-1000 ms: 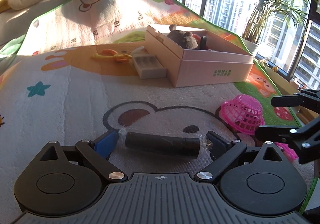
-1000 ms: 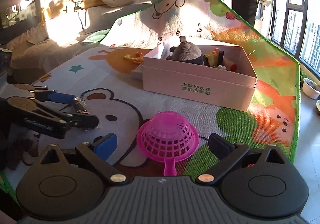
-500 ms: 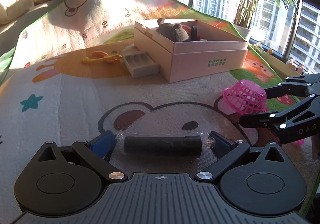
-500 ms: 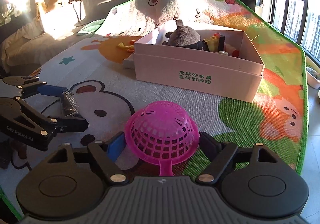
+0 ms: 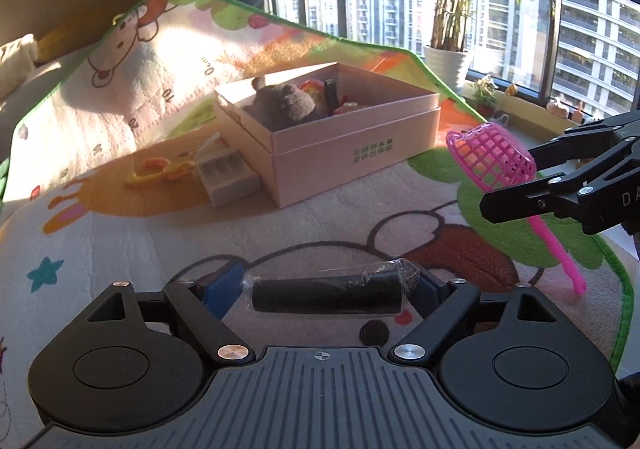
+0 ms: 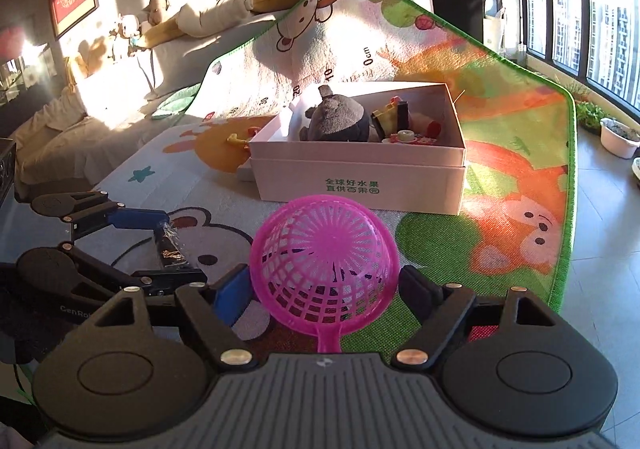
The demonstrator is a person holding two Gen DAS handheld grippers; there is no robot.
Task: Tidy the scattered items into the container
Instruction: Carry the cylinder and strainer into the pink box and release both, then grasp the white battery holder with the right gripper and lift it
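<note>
Two loads: both lifted clear of play mat (image 5: 120, 217), near side of pink box (image 5: 340, 153).
Left claw (image 5: 326, 285): clamped on black wrapped cylinder (image 5: 326, 295).
Right claw (image 6: 324, 285): clamped on pink strainer (image 6: 324, 261).
Carry: level, above box rim, release inside beside plush toy (image 6: 336, 121).
Print: green Chinese characters on box front (image 6: 352, 187); "CenRo…" on left claw's arm.

black ribbed tool (image 5: 326, 283), blue finger pad (image 5: 222, 285), silver screws

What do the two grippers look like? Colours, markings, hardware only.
Both match: the left gripper and right gripper each have a ribbed grey body, two round black discs, black linkage arms with silver rivets, one blue and one black finger. White lettering is printed on the arms, partly cut off. No cables or sleeves are visible.
</note>
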